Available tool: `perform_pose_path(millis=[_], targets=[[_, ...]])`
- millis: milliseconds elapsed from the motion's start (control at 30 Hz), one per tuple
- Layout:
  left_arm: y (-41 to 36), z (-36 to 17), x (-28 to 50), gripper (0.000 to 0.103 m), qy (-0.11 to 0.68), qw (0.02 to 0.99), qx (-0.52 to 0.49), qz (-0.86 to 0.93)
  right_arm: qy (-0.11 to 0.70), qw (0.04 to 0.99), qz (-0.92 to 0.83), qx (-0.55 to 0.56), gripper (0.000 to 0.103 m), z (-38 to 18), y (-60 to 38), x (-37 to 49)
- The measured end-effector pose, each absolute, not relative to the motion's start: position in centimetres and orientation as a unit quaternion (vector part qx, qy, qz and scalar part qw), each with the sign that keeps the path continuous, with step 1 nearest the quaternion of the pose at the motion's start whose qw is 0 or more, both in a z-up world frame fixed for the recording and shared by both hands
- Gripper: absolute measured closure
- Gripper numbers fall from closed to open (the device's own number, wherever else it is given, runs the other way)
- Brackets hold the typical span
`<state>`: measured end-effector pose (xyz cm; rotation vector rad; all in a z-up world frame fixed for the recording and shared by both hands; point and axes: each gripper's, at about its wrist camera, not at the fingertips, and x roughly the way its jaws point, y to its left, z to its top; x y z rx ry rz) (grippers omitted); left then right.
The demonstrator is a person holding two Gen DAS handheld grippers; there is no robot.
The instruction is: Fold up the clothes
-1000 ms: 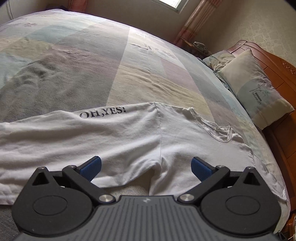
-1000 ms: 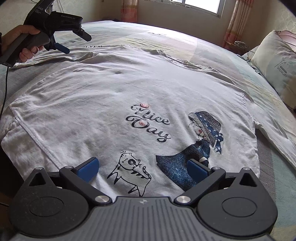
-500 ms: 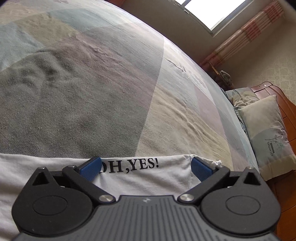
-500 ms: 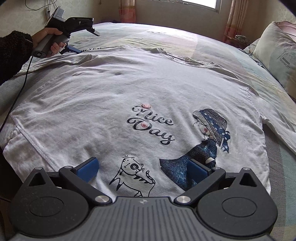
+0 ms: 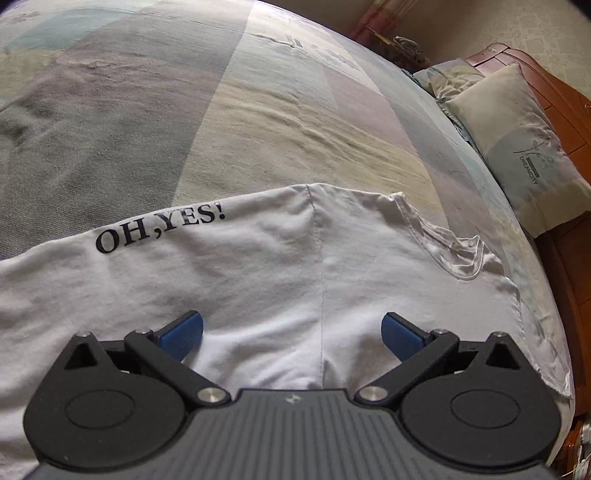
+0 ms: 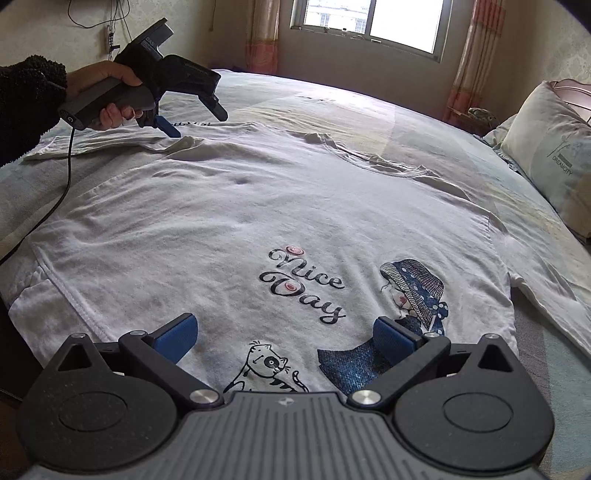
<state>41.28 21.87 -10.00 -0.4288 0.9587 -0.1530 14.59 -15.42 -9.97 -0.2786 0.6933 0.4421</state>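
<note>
The white shirt [image 6: 258,206] lies spread flat on the bed [image 5: 258,110], with much free bedspread beyond its collar, toward the pillow [image 6: 554,158]. The left tool [image 5: 291,334], released, hovers over the shirt's shoulder seam. The right tool [image 6: 284,336], also released and holding nothing, is above the printed hem.

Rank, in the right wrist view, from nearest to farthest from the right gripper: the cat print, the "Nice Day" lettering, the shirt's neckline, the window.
1. Black-and-white cat print, between the right gripper's open fingers.
2. Black cursive "Nice Day" lettering, mid-shirt.
3. White T-shirt's neckline, far end, right of centre.
4. Window, on the back wall.
</note>
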Motion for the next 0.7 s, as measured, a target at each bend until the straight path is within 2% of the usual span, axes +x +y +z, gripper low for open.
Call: perform_pose_path(millis=[167,367,567,700], targets=[[26.0,-9.0,41.2,0.001,0.433,0.866,-0.251,-0.008,0.359,0.905,0.195,-0.122,0.000,-10.2,-16.1,15.4],[30.1,-6.8,35.8,0.001,0.419,0.879,-0.226,0.026,0.356,0.907,0.206,-0.093,0.000,-9.8,-16.7,15.2],[35.0,-9.9,31.5,0.001,0.460,0.855,-0.183,0.157,0.339,0.911,0.204,-0.117,0.000,-9.6,-16.0,14.8],[36.0,-11.4,31.9,0.000,0.449,0.864,-0.119,0.196,0.351,0.909,0.195,-0.112,0.000,-10.1,-16.0,15.4]])
